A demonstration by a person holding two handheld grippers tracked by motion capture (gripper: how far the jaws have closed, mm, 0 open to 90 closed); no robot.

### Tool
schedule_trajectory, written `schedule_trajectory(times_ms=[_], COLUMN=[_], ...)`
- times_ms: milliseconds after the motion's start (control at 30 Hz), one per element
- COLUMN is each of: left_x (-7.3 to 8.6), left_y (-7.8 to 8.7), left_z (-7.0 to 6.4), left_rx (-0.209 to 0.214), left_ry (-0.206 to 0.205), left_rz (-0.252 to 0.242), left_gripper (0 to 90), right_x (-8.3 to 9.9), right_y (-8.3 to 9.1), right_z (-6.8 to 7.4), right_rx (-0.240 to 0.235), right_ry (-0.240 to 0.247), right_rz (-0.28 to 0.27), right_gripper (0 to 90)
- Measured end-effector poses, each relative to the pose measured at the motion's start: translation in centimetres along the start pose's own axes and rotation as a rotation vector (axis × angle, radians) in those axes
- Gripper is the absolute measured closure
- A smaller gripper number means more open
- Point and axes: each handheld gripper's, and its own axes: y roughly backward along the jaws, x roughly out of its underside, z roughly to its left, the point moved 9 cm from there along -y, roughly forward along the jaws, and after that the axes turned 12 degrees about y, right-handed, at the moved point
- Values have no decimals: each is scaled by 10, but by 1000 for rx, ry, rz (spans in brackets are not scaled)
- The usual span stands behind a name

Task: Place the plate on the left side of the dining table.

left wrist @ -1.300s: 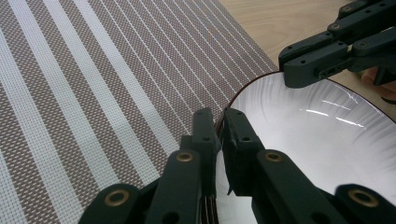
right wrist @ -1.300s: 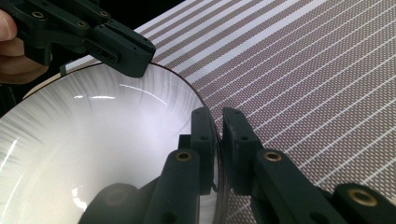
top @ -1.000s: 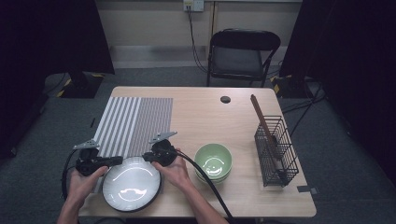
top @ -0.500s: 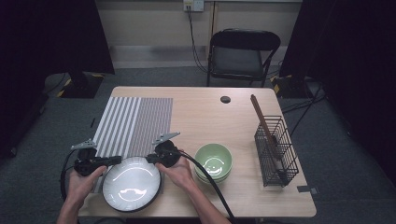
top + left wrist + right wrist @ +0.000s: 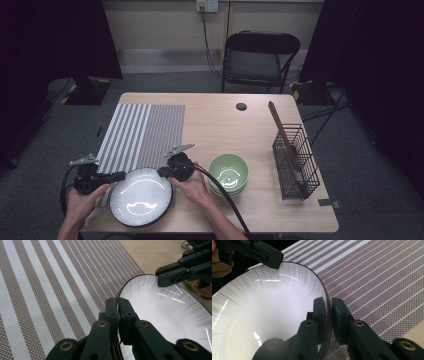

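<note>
A white plate (image 5: 141,196) with a dark rim sits at the table's near left, over the near corner of the striped placemat (image 5: 142,132). My left gripper (image 5: 121,175) is shut on the plate's left rim. In the left gripper view its jaws pinch the rim of the plate (image 5: 170,315), just over the placemat (image 5: 50,285). My right gripper (image 5: 161,173) is shut on the opposite rim. In the right gripper view the plate (image 5: 267,315) spreads left of the jaws. Each gripper view also shows the other gripper across the plate: the right gripper (image 5: 175,275) and the left gripper (image 5: 262,253).
A green bowl (image 5: 228,172) stands just right of my right hand. A black wire basket (image 5: 295,162) holding a brown stick (image 5: 280,127) stands at the right edge. A small black disc (image 5: 241,106) lies near the far edge. A folding chair (image 5: 260,55) stands behind the table.
Both grippers keep their hold on the plate's rim. The hands and plate have shifted only very slightly.
</note>
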Motion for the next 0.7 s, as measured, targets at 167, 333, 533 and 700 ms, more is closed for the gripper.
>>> schedule_trajectory(times_ms=[167, 333, 533, 700], left_x=[-1, -2, -2, -2], left_y=[-1, -2, -2, -2], left_z=[0, 0, 0, 1], left_rx=[5, 22, 22, 31], left_ry=[3, -2, -21, -22], left_rz=[0, 4, 1, 2], left_gripper=[873, 877, 878, 879], right_x=[-1, -1, -3, -5], right_y=[-1, -2, -2, -4], right_z=[0, -2, -2, -3], right_rx=[-1, -16, -19, -16], right_ry=[-11, -16, -38, -31], right_rz=[-2, -6, -19, -24], right_gripper=[832, 833, 839, 843])
